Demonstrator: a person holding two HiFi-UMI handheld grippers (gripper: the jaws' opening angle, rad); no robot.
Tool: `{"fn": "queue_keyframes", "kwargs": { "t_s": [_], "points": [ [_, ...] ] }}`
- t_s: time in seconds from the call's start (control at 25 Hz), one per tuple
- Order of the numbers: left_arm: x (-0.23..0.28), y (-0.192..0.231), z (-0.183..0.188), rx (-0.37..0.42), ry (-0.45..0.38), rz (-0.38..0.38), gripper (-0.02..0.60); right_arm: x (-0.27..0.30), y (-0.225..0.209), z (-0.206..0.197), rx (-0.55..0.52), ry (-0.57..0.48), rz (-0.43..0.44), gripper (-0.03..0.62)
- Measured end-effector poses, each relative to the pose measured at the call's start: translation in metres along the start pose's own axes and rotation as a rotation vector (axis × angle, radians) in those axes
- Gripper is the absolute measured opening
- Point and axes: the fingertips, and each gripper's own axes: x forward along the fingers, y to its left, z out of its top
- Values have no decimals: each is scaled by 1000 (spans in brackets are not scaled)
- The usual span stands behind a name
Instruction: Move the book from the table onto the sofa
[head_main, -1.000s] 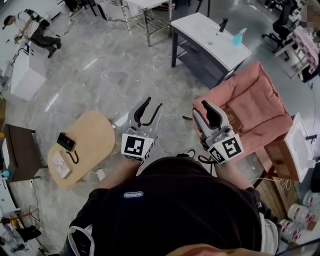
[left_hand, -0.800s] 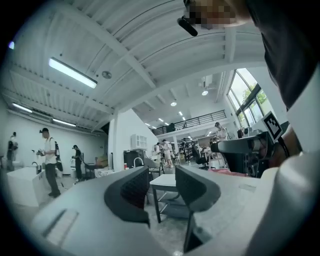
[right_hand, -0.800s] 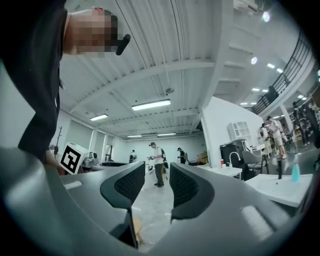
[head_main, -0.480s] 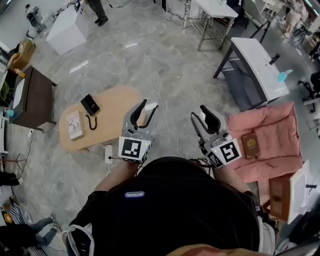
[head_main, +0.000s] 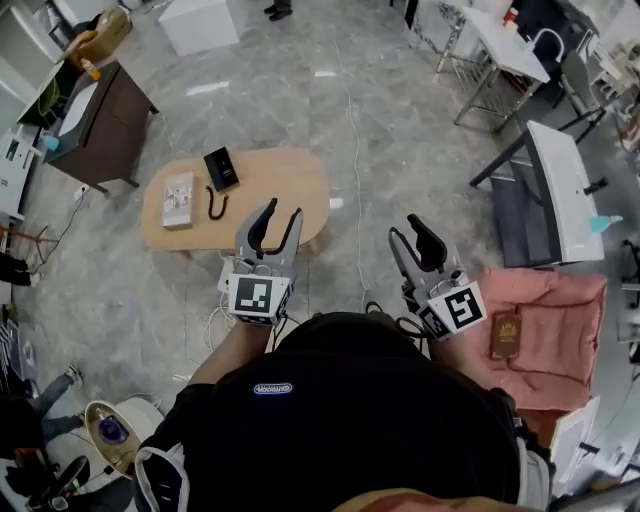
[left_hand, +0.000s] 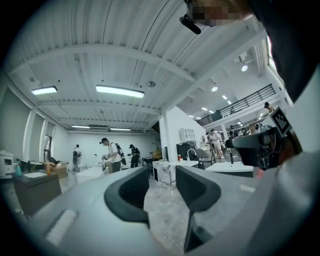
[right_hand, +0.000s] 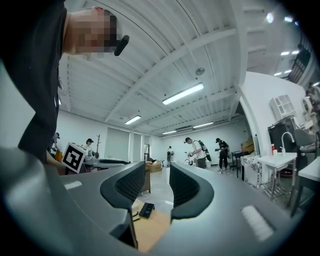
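Both grippers are held level in front of the person, 2 jaws each. Left gripper (head_main: 279, 214): jaws spread, nothing between them. In the head view its tips show against the near edge of the oval wooden table (head_main: 290, 180). Right gripper (head_main: 408, 232): jaws apart with a clear gap, nothing gripped, over the floor between table and sofa. The brown book (head_main: 506, 335) lies flat on the pink sofa (head_main: 565, 320), just beside the right gripper's marker cube. On the table are a black device (head_main: 221, 168), a black hook-shaped item (head_main: 213, 205) and a pale flat item (head_main: 178, 198), possibly a 2nd book but too small to tell.
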Motion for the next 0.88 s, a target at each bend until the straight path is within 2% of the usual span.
{"fn": "queue_keyframes", "kwargs": {
  "t_s": [0.28, 0.44, 0.64, 0.88],
  "points": [
    [-27, 31, -4, 17, 45, 240, 172, 48, 2, -8, 88, 7, 234, 181],
    [-40, 34, -2, 51, 81, 366, 172, 66, 3, -9, 64, 22, 370, 181],
    [-52, 24, -1, 38, 98, 511, 172, 83, 6, -11, 89, 33, 529, 181],
    [-89, 25, -7, 12, 104, 673, 172, 106, 43, -22, 73, 64, 718, 183]
  ]
}}
